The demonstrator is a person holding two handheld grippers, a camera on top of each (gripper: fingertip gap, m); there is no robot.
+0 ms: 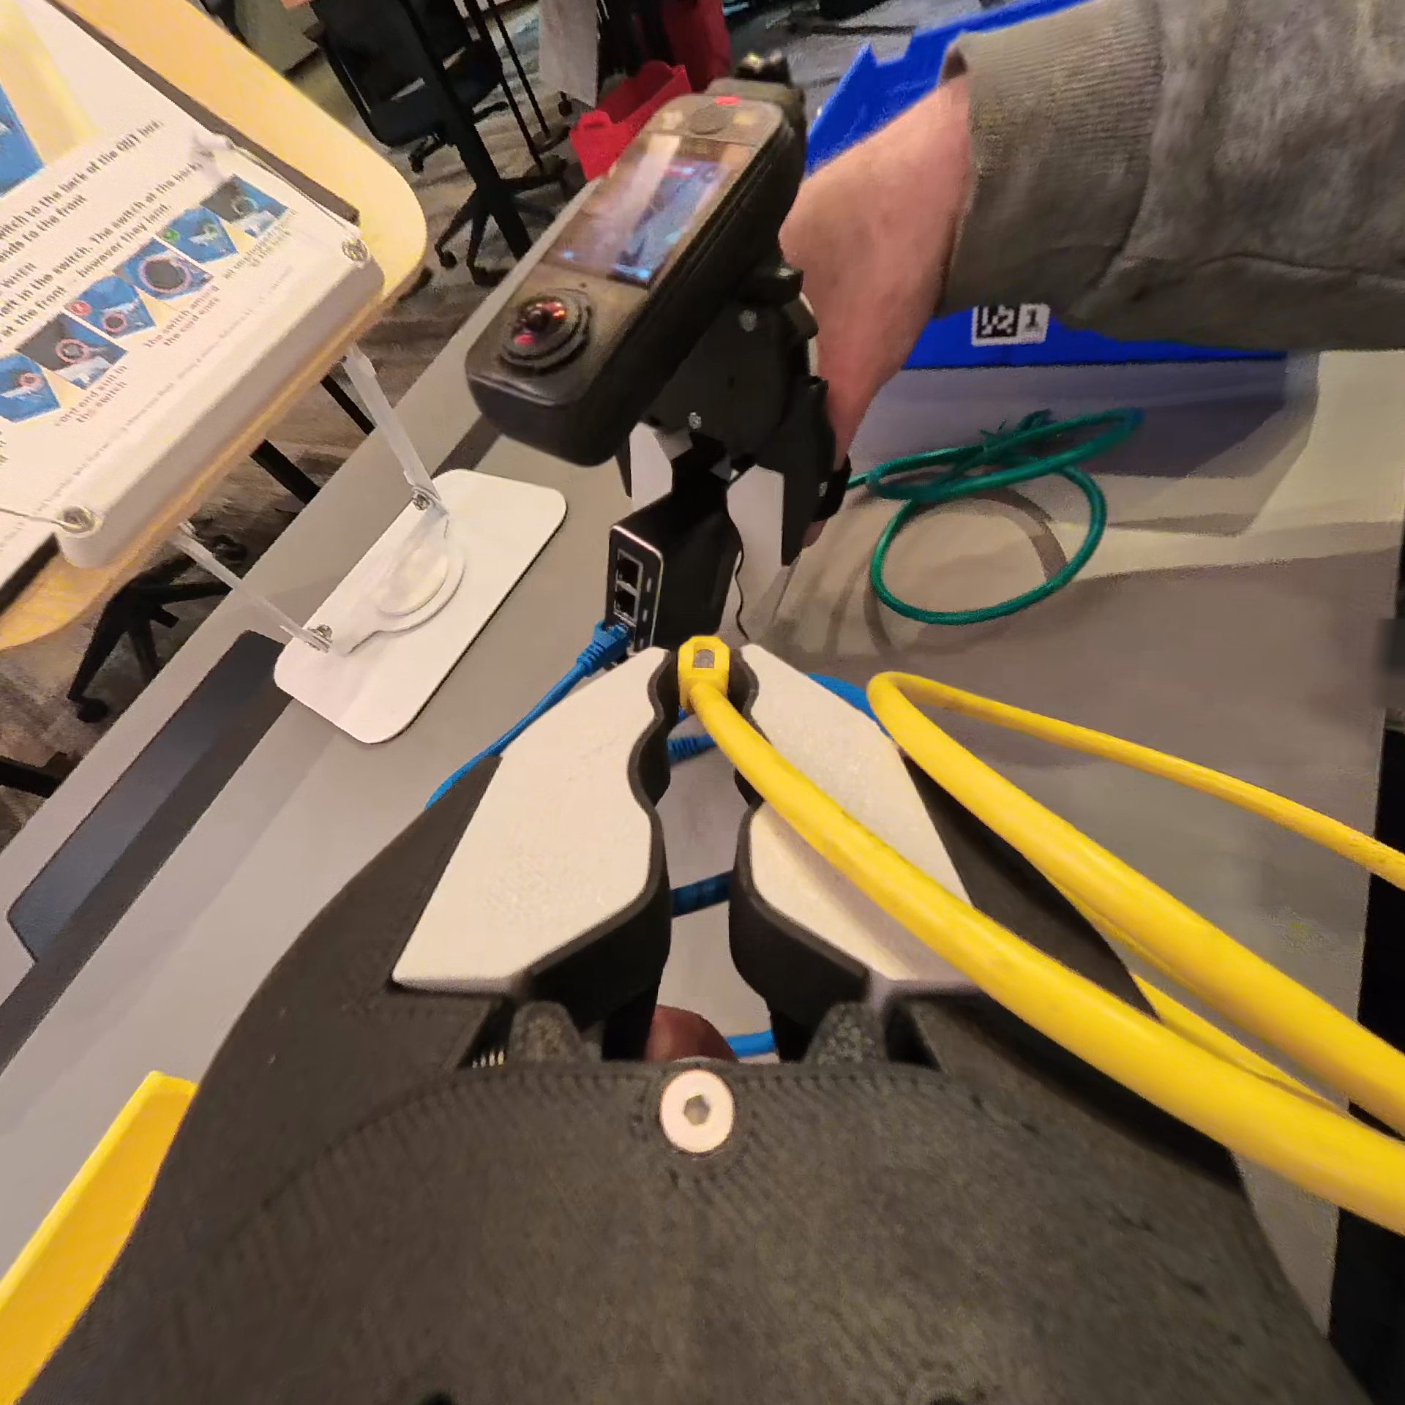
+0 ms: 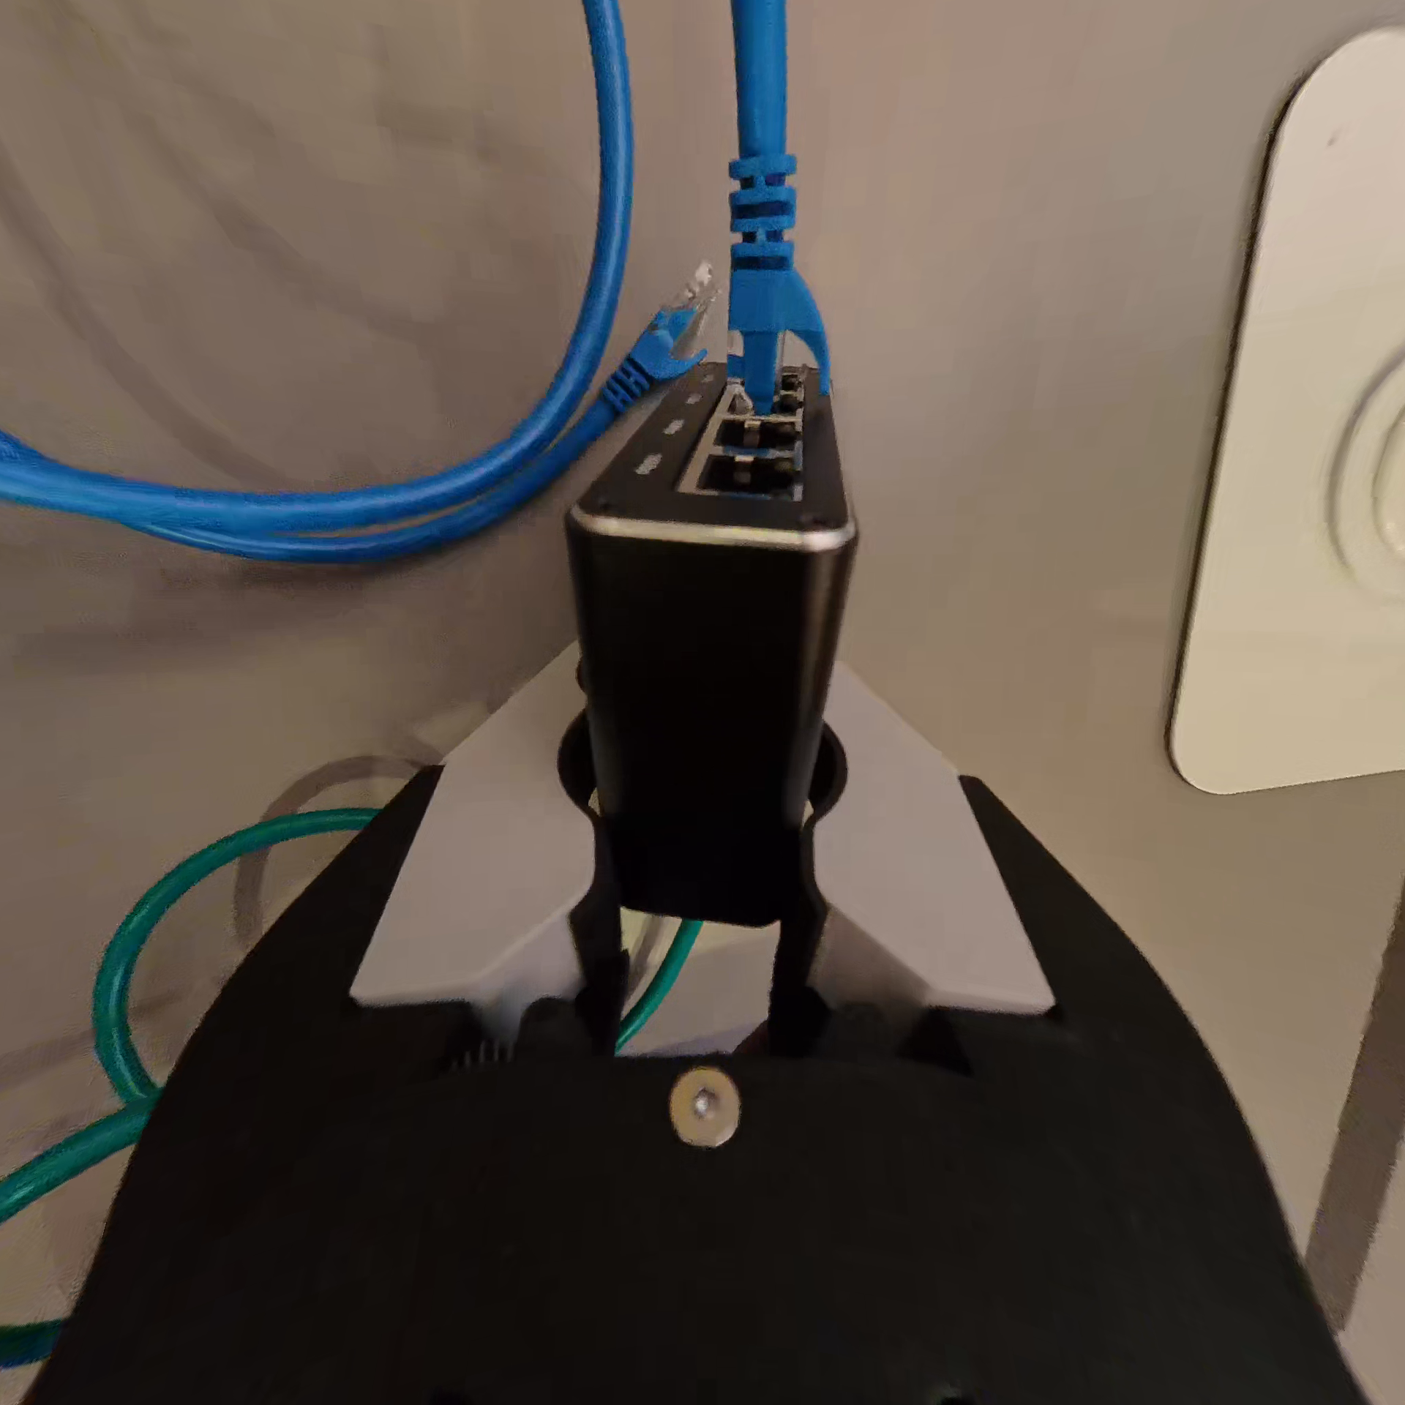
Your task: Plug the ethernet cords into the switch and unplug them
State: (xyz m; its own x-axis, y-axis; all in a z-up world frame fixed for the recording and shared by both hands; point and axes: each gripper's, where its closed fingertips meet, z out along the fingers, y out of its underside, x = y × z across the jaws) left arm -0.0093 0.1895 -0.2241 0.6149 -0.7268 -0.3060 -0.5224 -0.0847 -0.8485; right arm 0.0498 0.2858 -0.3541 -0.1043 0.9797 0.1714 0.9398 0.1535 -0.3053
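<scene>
My left gripper point(image 1: 703, 677) is shut on the yellow plug point(image 1: 701, 655) of a yellow ethernet cord point(image 1: 950, 905), which loops back to the right. The plug sits just short of the black switch point(image 1: 673, 574), near its open ports. My right gripper point(image 2: 711, 684) is shut on the switch point(image 2: 707, 646) and holds it on end over the grey table. It also shows in the left wrist view point(image 1: 699, 517), held by a hand. A blue cord point(image 2: 760, 251) is plugged into the switch's far port. Its other plug point(image 2: 669, 334) lies loose beside the switch.
A coiled green cord point(image 1: 988, 524) lies on the table point(image 1: 1064, 722) to the right of the switch. A white-based sign stand point(image 1: 426, 601) stands to the left near the table edge. A blue bin point(image 1: 1026, 342) sits behind. A yellow object point(image 1: 84, 1216) is at the lower left. The tips of one gripper are about 20 cm away from the tips of the other.
</scene>
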